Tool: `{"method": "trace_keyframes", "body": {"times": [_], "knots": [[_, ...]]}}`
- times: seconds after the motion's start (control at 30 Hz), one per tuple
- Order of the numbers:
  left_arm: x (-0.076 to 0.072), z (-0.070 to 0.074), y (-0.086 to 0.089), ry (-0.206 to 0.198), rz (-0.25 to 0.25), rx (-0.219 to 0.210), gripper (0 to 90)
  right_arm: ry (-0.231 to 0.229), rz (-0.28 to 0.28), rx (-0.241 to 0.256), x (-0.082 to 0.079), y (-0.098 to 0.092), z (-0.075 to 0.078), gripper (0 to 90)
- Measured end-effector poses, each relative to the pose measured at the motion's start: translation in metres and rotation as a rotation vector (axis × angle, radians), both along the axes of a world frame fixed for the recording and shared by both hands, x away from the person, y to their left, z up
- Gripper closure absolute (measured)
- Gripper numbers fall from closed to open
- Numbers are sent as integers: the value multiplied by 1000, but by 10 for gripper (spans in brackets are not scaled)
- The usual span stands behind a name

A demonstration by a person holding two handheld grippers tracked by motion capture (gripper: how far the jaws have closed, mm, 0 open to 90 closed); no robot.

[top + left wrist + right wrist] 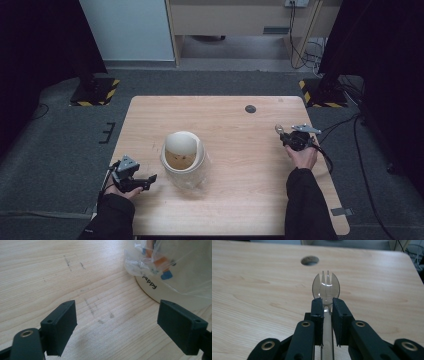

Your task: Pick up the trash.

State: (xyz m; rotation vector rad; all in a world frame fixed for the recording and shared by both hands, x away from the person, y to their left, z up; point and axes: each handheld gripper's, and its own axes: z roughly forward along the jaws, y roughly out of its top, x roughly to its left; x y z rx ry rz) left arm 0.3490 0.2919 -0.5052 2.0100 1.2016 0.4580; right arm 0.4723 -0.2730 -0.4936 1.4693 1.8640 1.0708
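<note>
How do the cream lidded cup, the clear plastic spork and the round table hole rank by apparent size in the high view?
1. Cream lidded cup, largest by far.
2. Clear plastic spork and round table hole: both tiny and look alike, so unranked.

Clear plastic spork (326, 290) clamped by its handle, tines forward.

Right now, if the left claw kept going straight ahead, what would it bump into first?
Probably the cream bowl in its clear plastic wrap. The left claw is open and points over bare table, with the bowl ahead, toward one side.
</note>
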Motion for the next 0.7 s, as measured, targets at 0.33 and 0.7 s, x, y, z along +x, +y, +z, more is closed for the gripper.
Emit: {"method": "trace_keyframes", "body": {"times": [0.33, 0.7], "knots": [[0, 1, 1, -11, 6, -12, 157, -116, 66, 80, -20, 0, 29, 801], [-1, 4, 3, -25, 15, -22, 162, -226, 130, 151, -34, 8, 56, 802]]}}
